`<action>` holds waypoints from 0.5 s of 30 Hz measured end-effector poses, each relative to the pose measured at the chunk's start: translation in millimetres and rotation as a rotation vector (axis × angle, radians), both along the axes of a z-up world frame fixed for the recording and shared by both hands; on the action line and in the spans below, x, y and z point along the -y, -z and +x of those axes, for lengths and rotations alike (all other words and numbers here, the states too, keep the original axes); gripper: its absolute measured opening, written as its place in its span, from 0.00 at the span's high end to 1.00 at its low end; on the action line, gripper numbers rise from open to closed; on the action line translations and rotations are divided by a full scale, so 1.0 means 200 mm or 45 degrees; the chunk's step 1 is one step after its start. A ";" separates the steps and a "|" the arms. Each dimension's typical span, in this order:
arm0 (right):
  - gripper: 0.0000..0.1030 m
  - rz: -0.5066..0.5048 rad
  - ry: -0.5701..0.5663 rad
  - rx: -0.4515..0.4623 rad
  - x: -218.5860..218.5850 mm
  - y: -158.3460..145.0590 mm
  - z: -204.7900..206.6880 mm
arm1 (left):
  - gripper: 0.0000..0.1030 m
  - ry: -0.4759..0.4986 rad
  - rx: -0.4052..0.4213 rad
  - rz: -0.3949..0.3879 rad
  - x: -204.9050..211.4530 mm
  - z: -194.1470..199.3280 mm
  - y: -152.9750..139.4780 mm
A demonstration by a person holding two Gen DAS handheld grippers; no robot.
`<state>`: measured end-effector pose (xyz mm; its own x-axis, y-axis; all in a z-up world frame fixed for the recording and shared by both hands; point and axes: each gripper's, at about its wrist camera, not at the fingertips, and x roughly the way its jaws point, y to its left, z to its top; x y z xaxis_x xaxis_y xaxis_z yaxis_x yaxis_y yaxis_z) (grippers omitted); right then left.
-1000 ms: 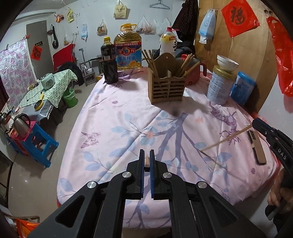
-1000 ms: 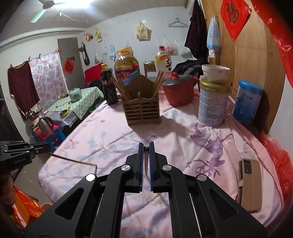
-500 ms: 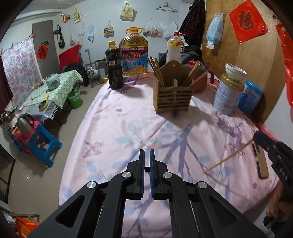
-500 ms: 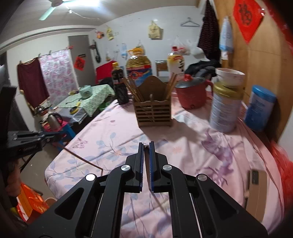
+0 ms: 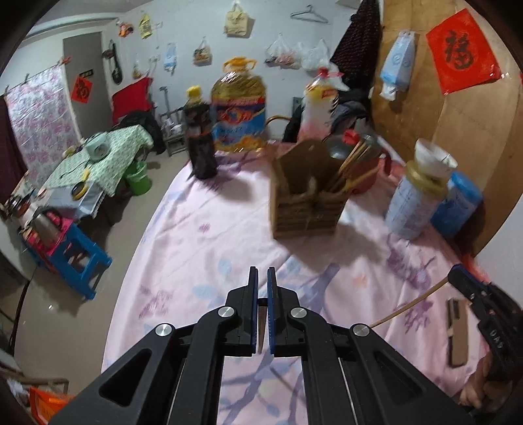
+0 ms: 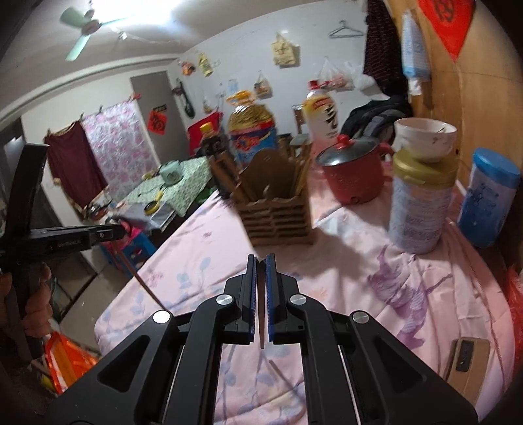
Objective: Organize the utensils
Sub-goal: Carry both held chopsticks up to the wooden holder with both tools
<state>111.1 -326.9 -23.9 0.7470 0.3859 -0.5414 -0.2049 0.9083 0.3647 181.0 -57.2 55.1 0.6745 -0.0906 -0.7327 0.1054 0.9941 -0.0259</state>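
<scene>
Lit by a bright white glare beside the ceiling fan (image 6: 85, 29), blurry farther back, bent and dark at the edges.

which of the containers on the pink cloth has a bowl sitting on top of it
The pale blue tin with the gold lid, right of the wooden chopstick holder, carries the white bowl. The blue-lidded canister and red pot carry nothing.

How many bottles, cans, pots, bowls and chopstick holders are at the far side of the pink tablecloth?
Bottles: 3 (dark bottle, oil jug, white bottle)
Cans: 2 (gold-lidded can, blue can)
Pots: 1 (red pot)
Bowls: 1 (white bowl)
Holders: 1 (chopstick holder)
Total: 8
</scene>
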 end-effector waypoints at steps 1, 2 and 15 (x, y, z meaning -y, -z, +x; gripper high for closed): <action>0.94 0.004 0.022 0.003 0.02 -0.01 0.01 | 0.95 0.015 0.009 -0.008 0.01 0.03 -0.03; 0.94 0.010 0.043 0.006 0.04 -0.02 0.02 | 0.95 0.034 0.021 -0.020 0.02 0.07 -0.06; 0.94 -0.043 0.350 0.012 0.17 -0.14 0.03 | 0.95 0.312 0.271 -0.021 0.30 0.63 -0.49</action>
<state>116.3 -360.4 4.2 0.8264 0.1496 -0.5429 0.0477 0.9420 0.3322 308.0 -116.2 153.1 0.7691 -0.2798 -0.5746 0.3461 0.9382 0.0065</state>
